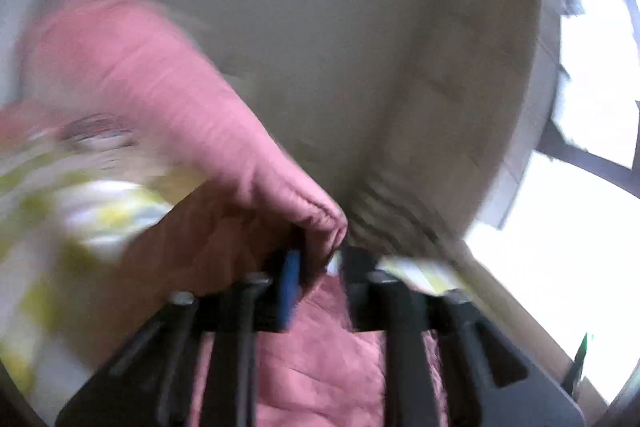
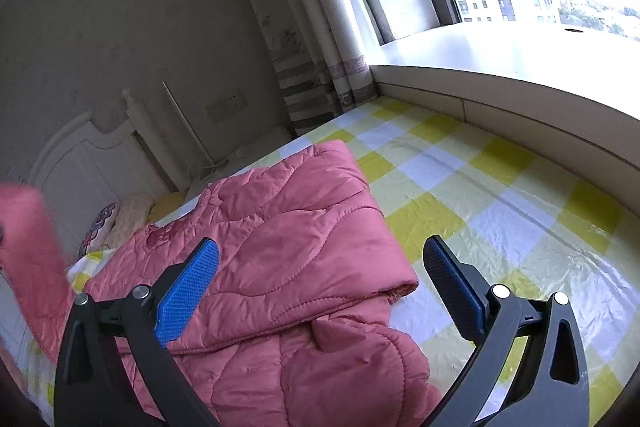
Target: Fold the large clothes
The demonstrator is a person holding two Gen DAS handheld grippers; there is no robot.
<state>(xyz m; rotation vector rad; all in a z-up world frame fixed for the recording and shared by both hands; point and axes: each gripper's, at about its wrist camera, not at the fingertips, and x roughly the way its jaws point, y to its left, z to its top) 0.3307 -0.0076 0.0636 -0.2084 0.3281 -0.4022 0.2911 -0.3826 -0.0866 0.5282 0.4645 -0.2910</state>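
A pink quilted jacket [image 2: 288, 251] lies partly folded on a bed with a yellow, white and blue checked sheet [image 2: 500, 195]. My right gripper [image 2: 320, 279] is open and empty, hovering just above the jacket's folded right edge. My left gripper [image 1: 320, 263] is shut on a fold of the pink jacket [image 1: 168, 99] and holds it lifted above the bed; the view is motion-blurred. The lifted part shows at the far left of the right wrist view [image 2: 28, 239].
A white headboard [image 2: 88, 163] and patterned pillows [image 2: 116, 223] stand at the bed's far left. A window ledge [image 2: 500, 59] and striped curtain [image 2: 320, 39] border the far side. A grey wall [image 1: 320, 7] is behind.
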